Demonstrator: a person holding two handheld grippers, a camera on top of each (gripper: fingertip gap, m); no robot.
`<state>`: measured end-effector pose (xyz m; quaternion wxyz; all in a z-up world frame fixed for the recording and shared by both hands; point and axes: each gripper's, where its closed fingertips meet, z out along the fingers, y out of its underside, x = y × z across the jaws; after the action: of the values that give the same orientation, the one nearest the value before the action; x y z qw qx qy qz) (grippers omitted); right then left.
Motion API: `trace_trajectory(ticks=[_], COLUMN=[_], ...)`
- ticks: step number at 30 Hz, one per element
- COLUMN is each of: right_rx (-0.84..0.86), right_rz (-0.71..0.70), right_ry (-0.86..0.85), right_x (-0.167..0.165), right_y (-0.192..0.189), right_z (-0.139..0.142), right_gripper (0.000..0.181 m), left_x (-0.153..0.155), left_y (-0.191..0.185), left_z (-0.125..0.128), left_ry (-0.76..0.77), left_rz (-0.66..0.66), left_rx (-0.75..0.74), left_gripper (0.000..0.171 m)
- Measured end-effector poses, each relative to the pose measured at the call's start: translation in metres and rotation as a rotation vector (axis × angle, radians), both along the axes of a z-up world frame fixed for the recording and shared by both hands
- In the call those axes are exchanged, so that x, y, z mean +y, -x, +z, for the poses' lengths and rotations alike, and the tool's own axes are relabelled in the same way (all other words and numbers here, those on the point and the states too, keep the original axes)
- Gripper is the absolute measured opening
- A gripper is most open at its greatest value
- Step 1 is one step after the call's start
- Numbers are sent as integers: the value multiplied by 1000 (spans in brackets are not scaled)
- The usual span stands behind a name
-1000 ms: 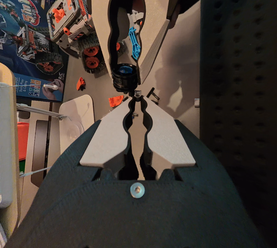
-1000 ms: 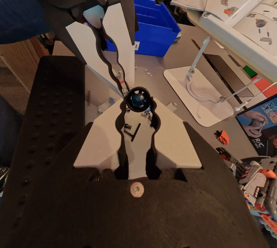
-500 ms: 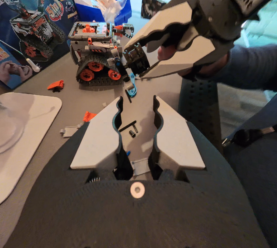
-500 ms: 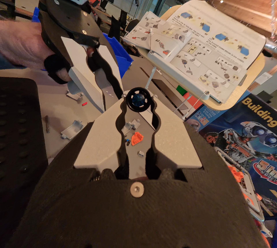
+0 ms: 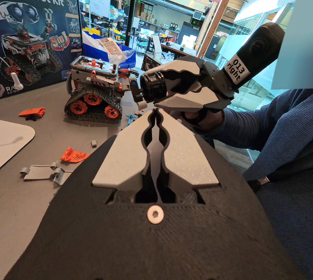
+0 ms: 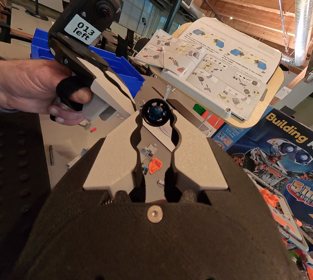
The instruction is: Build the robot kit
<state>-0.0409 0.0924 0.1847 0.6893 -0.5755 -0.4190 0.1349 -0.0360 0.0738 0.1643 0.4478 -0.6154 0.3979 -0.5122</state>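
My right gripper [image 6: 155, 113] is shut on a black wheel-like piece [image 6: 146, 116] with a blue centre and holds it in the air above the table. In the left wrist view the same gripper [image 5: 149, 89] shows the piece [image 5: 152, 85] side-on, with a small grey part and a blue pin at its front. My left gripper [image 5: 155, 111] is shut, with nothing seen between its tips, which sit just below that piece. It also shows in the right wrist view [image 6: 135, 108], held by a hand [image 6: 33, 89]. A tracked robot model [image 5: 94, 92] stands on the grey table behind.
A kit box [image 5: 33, 34] and a blue bin [image 5: 105, 51] stand behind the model. Orange pieces [image 5: 74, 155] and grey panels [image 5: 42, 172] lie loose on the table. A white stand base [image 5: 13, 141] is at the left. An open instruction booklet [image 6: 211, 68] sits on a stand. A black mat [image 6: 20, 153] lies nearby. My two grippers' fingertips are within a few centimetres of each other. The tracked robot model [image 5: 94, 92] is about 20 centimetres from both grippers' fingertips.
My left gripper was shut on a small grey part, opened half a second ago, and is shut now. Both grippers have tilted up from the table. The right gripper keeps the black piece.
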Motion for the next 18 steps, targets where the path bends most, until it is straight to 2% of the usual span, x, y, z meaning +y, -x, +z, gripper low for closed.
trace_trajectory(ticks=[6, 10, 13, 18], right_rx=[6, 10, 9, -30], right_rz=[-20, -36, -33, -38], right_ry=[-12, -17, -13, -30], right_x=[-1, -1, -3, -7], right_y=[-6, -10, -10, -11], right_z=[-1, 0, -2, -8], right_gripper=[30, 30, 30, 30], left_x=[6, 13, 16, 11], left_y=[-2, -2, -1, -5], left_z=[0, -2, -2, -4], left_ry=[0, 6, -7, -37], left_rz=[38, 106, 134, 92], left_rx=[-19, -28, -30, -22], left_gripper=[0, 18, 17, 6])
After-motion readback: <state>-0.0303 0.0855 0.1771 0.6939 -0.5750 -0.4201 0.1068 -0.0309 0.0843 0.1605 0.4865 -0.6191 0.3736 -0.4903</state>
